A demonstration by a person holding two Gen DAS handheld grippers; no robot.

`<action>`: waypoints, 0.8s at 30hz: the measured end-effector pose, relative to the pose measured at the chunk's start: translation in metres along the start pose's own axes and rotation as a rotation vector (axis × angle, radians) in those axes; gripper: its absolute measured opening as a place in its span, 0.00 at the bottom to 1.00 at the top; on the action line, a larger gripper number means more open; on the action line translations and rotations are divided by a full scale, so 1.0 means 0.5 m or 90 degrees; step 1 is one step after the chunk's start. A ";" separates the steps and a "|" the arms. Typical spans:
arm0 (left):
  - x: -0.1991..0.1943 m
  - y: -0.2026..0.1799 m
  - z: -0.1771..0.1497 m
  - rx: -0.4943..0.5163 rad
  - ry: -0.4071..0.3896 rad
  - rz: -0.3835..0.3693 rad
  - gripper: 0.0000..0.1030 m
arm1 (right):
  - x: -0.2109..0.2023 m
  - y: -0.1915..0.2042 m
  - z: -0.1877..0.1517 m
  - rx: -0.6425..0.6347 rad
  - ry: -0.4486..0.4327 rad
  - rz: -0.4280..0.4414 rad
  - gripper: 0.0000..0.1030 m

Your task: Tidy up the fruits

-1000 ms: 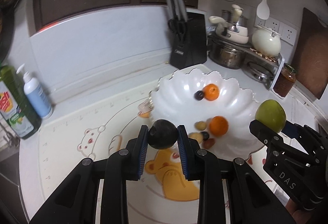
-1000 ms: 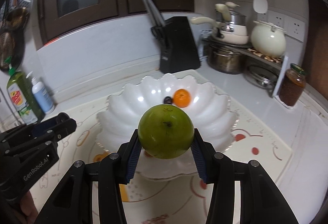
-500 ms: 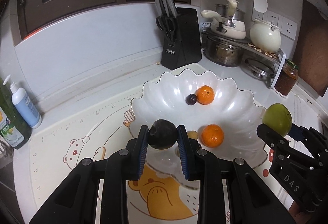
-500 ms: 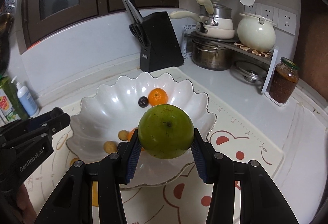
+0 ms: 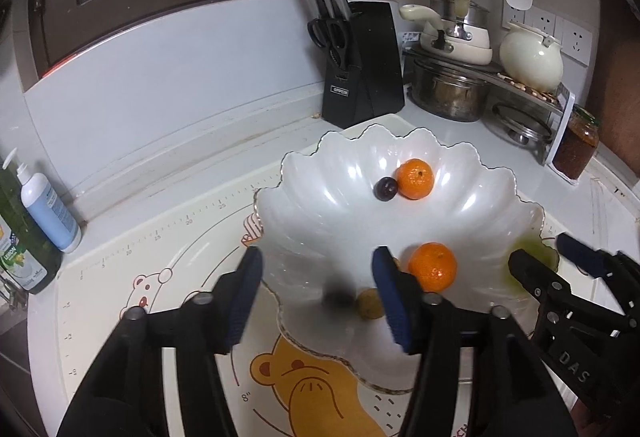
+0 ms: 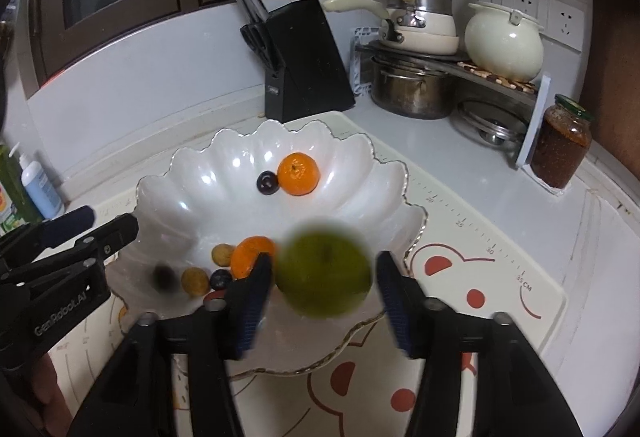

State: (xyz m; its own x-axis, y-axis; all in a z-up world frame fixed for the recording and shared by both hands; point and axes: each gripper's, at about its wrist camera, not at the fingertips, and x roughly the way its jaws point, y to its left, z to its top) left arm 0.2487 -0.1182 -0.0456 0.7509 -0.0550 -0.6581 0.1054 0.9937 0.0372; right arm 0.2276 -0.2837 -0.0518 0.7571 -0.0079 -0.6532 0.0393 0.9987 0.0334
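A white scalloped bowl (image 5: 460, 165) (image 6: 192, 173) sits on the bear-print mat. It holds two oranges (image 5: 415, 178) (image 5: 433, 266), small dark plums (image 5: 385, 189) and small brown fruits (image 5: 370, 303). My left gripper (image 5: 318, 293) is open over the bowl's near rim; the dark fruit (image 5: 338, 297) is a blur below it, inside the bowl. My right gripper (image 6: 324, 283) is open; the green apple (image 6: 323, 273) is blurred between its jaws, loose over the bowl. The apple shows as a green blur in the left wrist view (image 5: 528, 257).
A black knife block (image 5: 362, 65) stands behind the bowl. Pots and a cream kettle (image 5: 530, 57) sit on a rack at the back right, with a sauce jar (image 6: 564, 141) beside it. Soap bottles (image 5: 44, 205) stand at the far left.
Both grippers have opened. The dark fruit has dropped from the left gripper into the bowl. The green apple has been let go and is falling from the right gripper.
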 end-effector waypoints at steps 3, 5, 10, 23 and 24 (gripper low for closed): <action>-0.003 0.003 -0.001 -0.003 -0.001 0.006 0.64 | -0.012 -0.002 0.003 0.002 -0.020 -0.027 0.82; -0.005 0.007 -0.002 -0.004 -0.002 0.018 0.65 | -0.019 -0.002 0.006 0.003 -0.028 -0.040 0.83; -0.016 0.016 -0.005 -0.016 -0.008 0.034 0.82 | -0.031 -0.002 0.008 0.008 -0.037 -0.059 0.90; -0.073 0.034 -0.023 -0.035 -0.017 0.038 0.87 | -0.081 0.003 0.002 0.025 -0.059 -0.064 0.92; -0.077 0.036 -0.026 -0.038 -0.017 0.036 0.87 | -0.086 0.006 0.001 0.024 -0.060 -0.061 0.92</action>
State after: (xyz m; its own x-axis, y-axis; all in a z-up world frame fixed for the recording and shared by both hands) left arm 0.2131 -0.0969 -0.0294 0.7716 0.0000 -0.6361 0.0237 0.9993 0.0287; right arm 0.1956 -0.2805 -0.0233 0.8065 -0.1100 -0.5810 0.1381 0.9904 0.0043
